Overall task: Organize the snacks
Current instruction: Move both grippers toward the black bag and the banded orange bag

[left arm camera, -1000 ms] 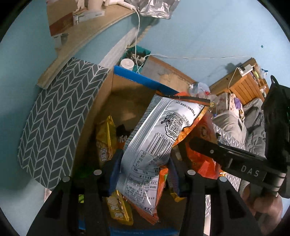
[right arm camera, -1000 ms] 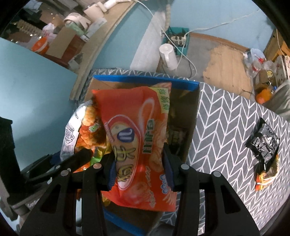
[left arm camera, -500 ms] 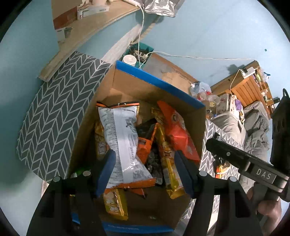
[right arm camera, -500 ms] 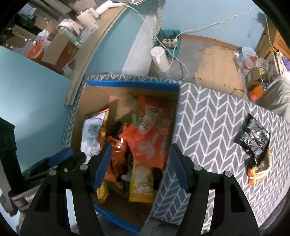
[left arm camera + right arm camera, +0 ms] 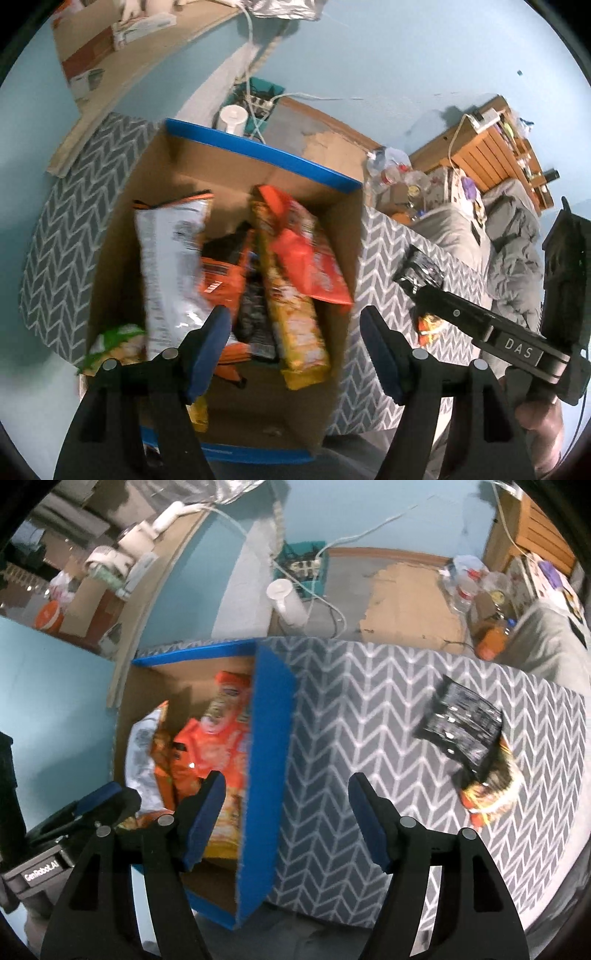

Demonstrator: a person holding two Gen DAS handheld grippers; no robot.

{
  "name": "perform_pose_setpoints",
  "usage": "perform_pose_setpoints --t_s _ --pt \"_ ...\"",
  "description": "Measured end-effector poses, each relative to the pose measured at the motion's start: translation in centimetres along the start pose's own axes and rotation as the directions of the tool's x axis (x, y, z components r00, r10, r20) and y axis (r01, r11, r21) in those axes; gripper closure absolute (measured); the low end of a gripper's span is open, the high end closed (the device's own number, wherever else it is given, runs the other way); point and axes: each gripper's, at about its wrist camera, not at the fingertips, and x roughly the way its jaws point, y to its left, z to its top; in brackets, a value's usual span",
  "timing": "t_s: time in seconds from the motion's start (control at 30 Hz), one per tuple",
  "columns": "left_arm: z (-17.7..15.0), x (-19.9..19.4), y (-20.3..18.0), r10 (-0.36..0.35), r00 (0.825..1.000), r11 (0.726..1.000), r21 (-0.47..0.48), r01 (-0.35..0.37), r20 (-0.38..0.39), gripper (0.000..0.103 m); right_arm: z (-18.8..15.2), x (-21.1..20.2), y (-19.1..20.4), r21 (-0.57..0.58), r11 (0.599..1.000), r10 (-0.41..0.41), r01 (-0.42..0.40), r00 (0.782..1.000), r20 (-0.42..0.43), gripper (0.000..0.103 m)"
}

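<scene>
While most snack packets (image 5: 266, 280) already lie heaped in the cardboard box (image 5: 258, 155) at centre frame, a black packet (image 5: 460, 723) and an orange one (image 5: 487, 797) just beside it are left on the table (image 5: 369, 709) at right, so the job looks mostly done. Both the left tongs (image 5: 295, 350) and right tongs (image 5: 286, 819) stand apart, holding nothing. Grey chevron cloth covers the table; blue walls, cables and floor clutter lie beyond
</scene>
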Motion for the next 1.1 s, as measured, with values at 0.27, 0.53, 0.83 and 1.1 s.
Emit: perform_pose_setpoints --t_s 0.27,0.53,0.83,1.1 --pt "-0.5 1.6 -4.9 -0.034 0.999 0.997 0.065 0.036 -0.034 0.029 -1.4 -1.6 -6.0 0.106 0.994 -0.035 0.034 0.999 0.01 0.033" --pt "-0.9 3.5 -9.6 -0.044 0.996 0.988 0.147 0.055 -0.076 0.029 -3.2 -3.3 -11.4 0.21 0.976 -0.068 0.062 0.997 0.022 0.033" --pt "-0.9 5.8 -14.4 -0.042 0.991 0.962 0.263 0.074 -0.124 0.025 -5.8 -3.6 -16.9 0.324 0.941 -0.107 0.096 0.994 0.016 0.03" --pt "-1.3 8.9 -16.7 -0.009 0.985 0.947 0.314 0.065 -0.174 0.025 -6.5 -1.9 -21.0 0.408 0.908 -0.095 0.092 0.995 -0.012 0.03"
